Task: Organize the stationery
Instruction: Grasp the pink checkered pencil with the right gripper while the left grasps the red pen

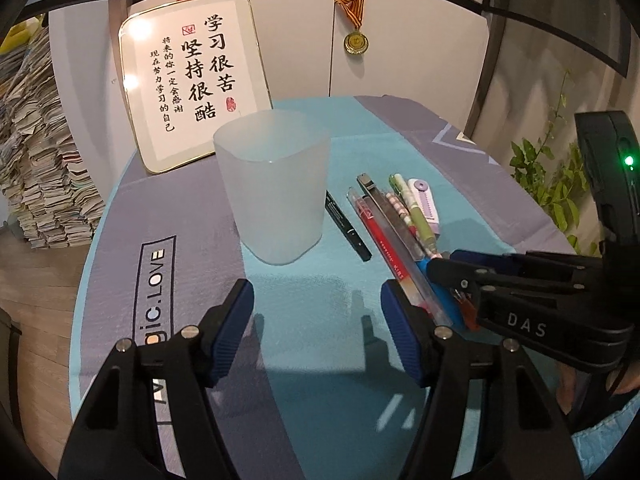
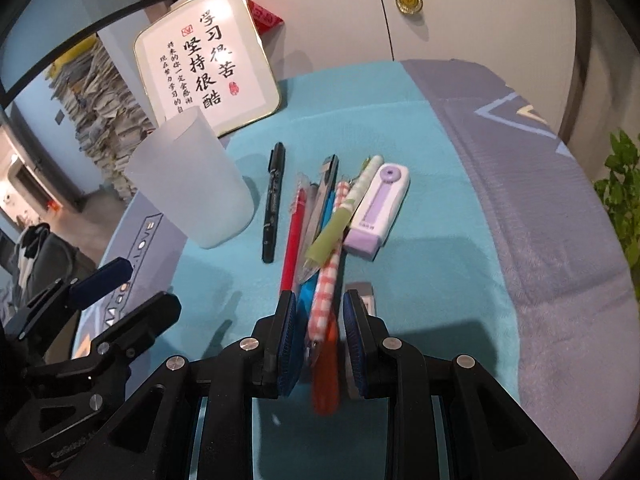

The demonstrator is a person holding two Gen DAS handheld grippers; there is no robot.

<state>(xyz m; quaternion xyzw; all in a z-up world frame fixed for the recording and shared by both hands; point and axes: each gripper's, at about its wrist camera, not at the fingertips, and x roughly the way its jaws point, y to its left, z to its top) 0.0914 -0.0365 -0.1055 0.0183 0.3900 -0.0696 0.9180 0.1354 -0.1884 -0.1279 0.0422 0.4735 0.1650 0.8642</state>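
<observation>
Straddling pens (image 2: 320, 248) | right gripper (image 2: 320, 316) | cup (image 2: 192, 188) leftward

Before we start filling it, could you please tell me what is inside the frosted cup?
Nothing shows inside the frosted cup; its translucent walls look evenly pale, though the bottom is not directly visible.

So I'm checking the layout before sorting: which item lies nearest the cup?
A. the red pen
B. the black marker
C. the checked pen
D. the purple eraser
B: the black marker lies just beside the cup, apart from it, while the red pen, checked pen and purple eraser lie farther off in turn.
</observation>
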